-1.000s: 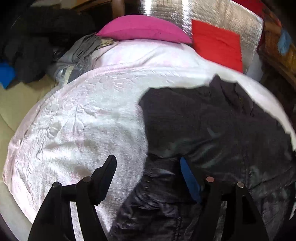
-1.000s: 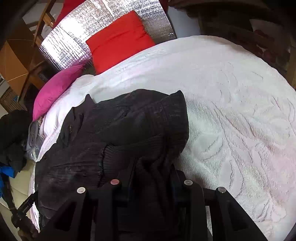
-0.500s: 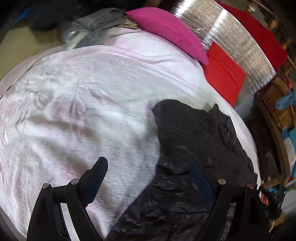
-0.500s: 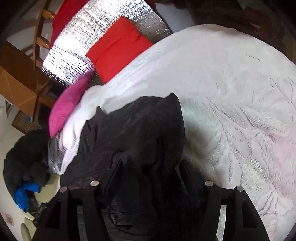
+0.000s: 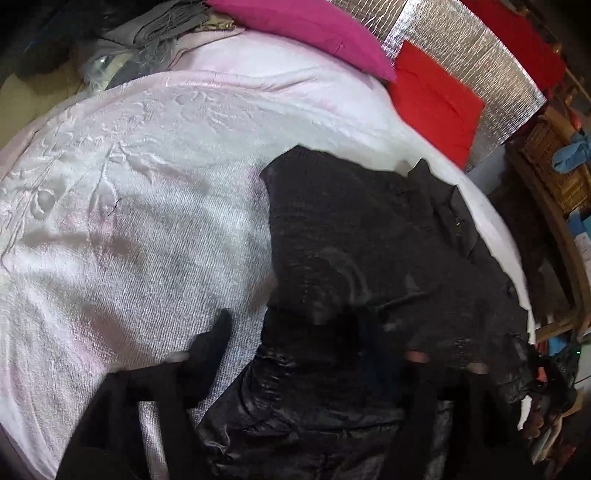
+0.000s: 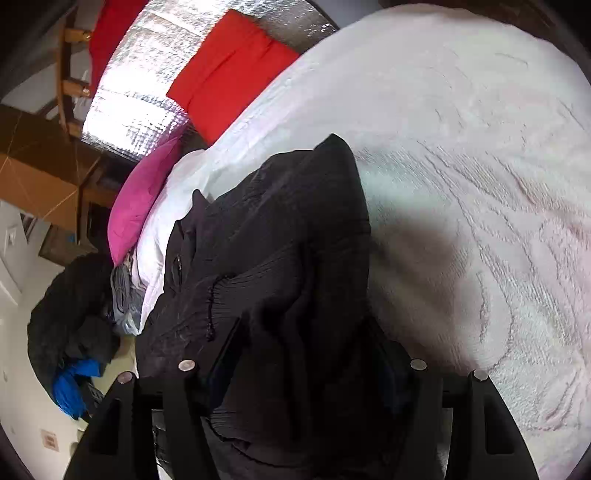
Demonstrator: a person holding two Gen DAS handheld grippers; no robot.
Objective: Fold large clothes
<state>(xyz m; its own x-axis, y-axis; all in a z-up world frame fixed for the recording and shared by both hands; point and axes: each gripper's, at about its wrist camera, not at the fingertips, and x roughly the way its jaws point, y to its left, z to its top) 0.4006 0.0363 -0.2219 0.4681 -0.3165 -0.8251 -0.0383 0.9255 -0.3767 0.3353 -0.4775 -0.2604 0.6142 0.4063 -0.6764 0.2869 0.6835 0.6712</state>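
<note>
Dark garment lying on the white bedspread of the bed, toward its edge, one side turned over onto the body, lower part rumpled. Fold under way, far from finished: no neat rectangle, hem and sleeve bunched.

Left gripper: fingers wide, having just narrowed a little, one over the bedspread, the other over dark cloth, nothing pinched.

Right gripper: fingers apart, having just been opening, bunched cloth between them, apparently released.

Left to do, by judgement: smoothing, bringing the bottom up, squaring off. Pink pillow well apart.
</note>
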